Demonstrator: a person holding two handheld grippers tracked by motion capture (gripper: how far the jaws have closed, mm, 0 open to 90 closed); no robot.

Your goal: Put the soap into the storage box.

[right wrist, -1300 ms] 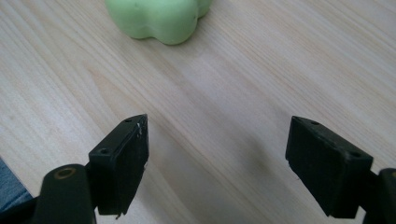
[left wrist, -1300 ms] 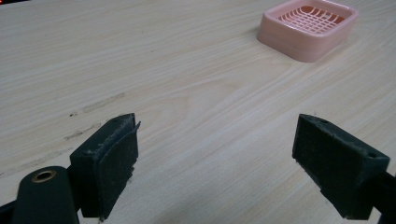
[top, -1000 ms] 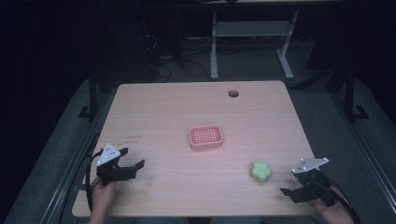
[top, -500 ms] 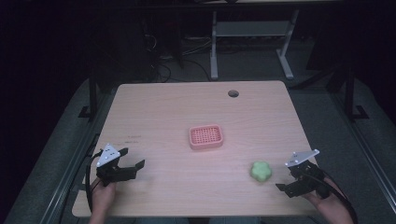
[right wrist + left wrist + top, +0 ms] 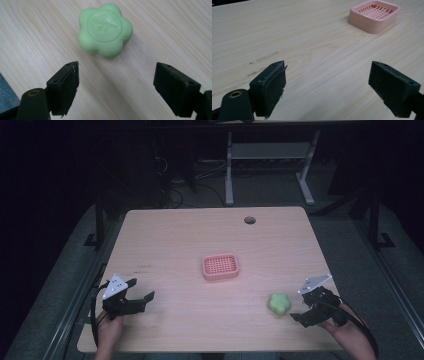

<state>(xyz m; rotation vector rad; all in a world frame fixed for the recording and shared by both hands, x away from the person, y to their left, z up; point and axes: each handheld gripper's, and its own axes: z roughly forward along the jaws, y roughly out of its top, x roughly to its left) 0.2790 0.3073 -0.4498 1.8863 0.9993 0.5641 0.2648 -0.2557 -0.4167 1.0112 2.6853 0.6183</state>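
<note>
Matt wood-grain table (image 5: 165, 245) — glossy pink plastic tray (image 5: 374, 15), smooth waxy green soap (image 5: 105, 30) (embossed lettering).

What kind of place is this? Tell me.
Probably a lab or workshop set up for recording: a bare wooden table in a dark room, cables on the floor, and a metal bench frame behind.

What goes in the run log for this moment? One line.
left gripper: open, idle over table | right gripper: open, facing green soap, no contact | pink soap dish: empty, mid-table
</note>
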